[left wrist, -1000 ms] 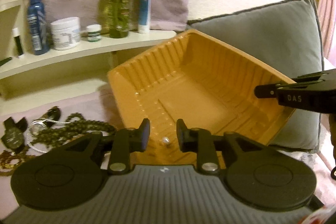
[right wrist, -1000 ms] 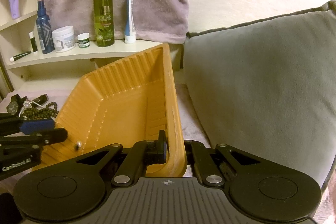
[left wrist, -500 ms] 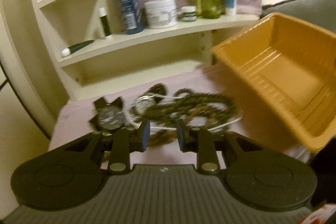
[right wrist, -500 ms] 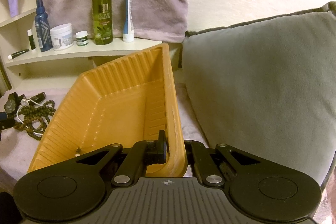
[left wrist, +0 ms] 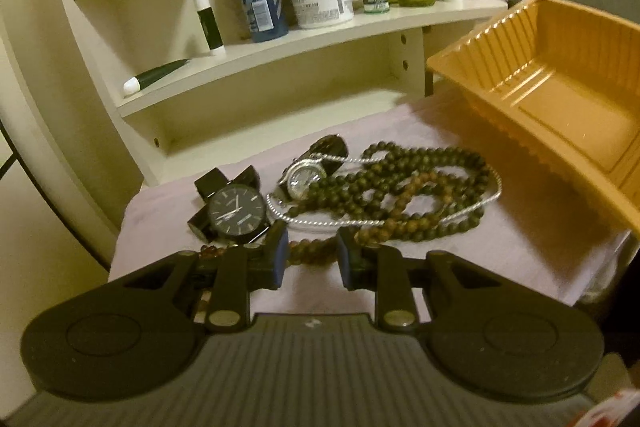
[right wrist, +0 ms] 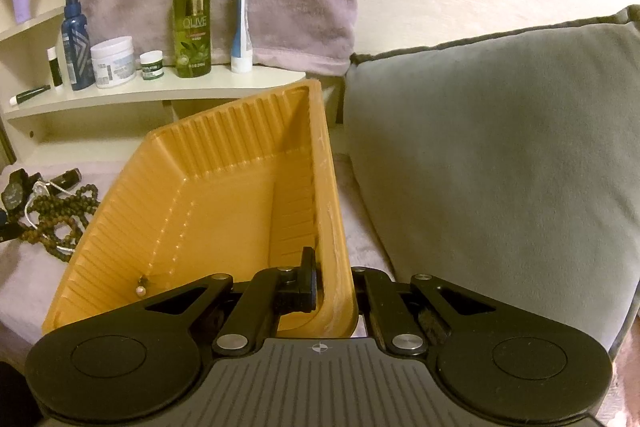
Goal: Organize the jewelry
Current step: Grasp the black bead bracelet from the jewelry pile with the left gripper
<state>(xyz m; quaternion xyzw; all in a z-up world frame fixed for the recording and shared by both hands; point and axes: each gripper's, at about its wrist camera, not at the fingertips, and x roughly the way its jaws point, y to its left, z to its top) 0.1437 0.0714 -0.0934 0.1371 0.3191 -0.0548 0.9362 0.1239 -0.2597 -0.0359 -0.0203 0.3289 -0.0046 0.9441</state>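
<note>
The left gripper (left wrist: 311,259) hovers with jaws slightly apart over the brown bead strand (left wrist: 312,251) (gripping nothing), while the right gripper (right wrist: 334,285) is clamped on the tilted orange tray (right wrist: 224,187) rim.

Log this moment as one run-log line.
left gripper: open, over brown beads | right gripper: shut on tray rim | tray: tilted, one earring inside
</note>
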